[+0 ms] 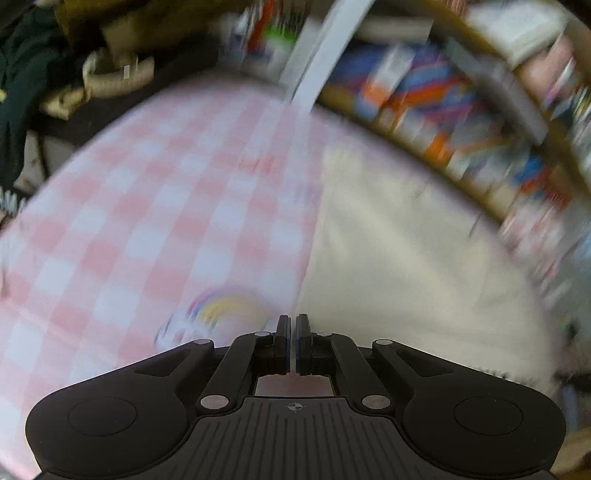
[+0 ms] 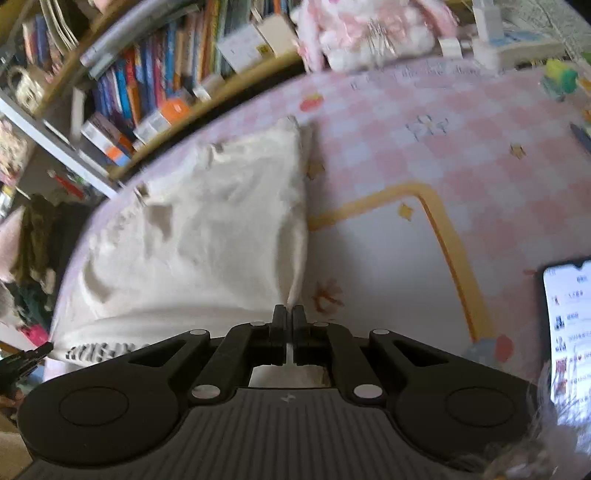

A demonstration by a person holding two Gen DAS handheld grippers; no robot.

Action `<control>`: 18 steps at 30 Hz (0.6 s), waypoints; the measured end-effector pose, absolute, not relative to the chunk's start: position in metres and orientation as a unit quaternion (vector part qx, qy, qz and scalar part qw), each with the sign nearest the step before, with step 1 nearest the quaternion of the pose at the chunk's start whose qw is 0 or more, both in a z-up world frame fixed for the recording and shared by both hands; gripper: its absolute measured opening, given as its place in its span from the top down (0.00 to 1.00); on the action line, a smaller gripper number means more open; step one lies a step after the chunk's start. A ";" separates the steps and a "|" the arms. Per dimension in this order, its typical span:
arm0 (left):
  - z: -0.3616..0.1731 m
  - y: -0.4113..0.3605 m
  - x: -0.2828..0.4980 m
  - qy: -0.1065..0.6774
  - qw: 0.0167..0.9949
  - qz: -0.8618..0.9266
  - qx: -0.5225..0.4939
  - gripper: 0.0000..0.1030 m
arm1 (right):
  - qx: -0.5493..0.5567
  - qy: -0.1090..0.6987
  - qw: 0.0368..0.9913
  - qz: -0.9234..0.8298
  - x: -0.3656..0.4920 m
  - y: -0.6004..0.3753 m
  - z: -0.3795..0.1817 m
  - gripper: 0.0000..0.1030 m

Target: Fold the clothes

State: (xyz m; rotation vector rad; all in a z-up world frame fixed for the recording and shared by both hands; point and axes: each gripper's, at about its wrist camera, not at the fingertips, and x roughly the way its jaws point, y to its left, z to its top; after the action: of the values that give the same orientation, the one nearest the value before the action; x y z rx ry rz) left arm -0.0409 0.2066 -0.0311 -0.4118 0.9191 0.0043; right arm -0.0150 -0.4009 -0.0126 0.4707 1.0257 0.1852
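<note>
A cream garment [image 1: 406, 258] lies spread on a pink checked tablecloth [image 1: 147, 203]; this view is blurred. My left gripper [image 1: 294, 318] has its jaws close together at the garment's near left edge, with a thin pale strip between the pads. In the right wrist view the cream garment [image 2: 203, 240] fills the left half, with dark lettering near its hem. My right gripper [image 2: 289, 308] is shut on the garment's right edge, and cloth shows between the pads. The left gripper [image 2: 37, 352] shows at the far left, where the garment's corner tapers to its tip.
A lit phone [image 2: 569, 325] lies on the tablecloth [image 2: 424, 155] at the right. A bookshelf [image 2: 147, 74] runs along the table's far side. A pink plush item [image 2: 369, 33] and a yellow-green object [image 2: 559, 77] sit at the far edge. Dark clothes [image 1: 22, 74] hang beyond the left side.
</note>
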 end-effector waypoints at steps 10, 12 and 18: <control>0.023 0.211 0.039 0.360 0.924 -0.014 -0.126 0.72 | 0.093 0.440 0.891 0.066 0.032 -0.393 0.022 0.62; 0.016 0.198 0.075 0.367 0.923 -0.037 -0.106 0.69 | 0.068 0.426 0.899 0.077 0.058 -0.381 0.024 0.53; -0.010 0.157 0.146 0.402 0.913 -0.058 -0.037 0.63 | -0.002 0.434 0.898 0.071 0.141 -0.338 0.012 0.34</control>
State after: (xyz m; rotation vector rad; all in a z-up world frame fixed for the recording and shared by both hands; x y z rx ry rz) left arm 0.1461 0.1567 -0.0099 -0.0756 0.8292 -0.1187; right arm 0.1409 -0.3382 0.0115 -0.0043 0.8980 0.1478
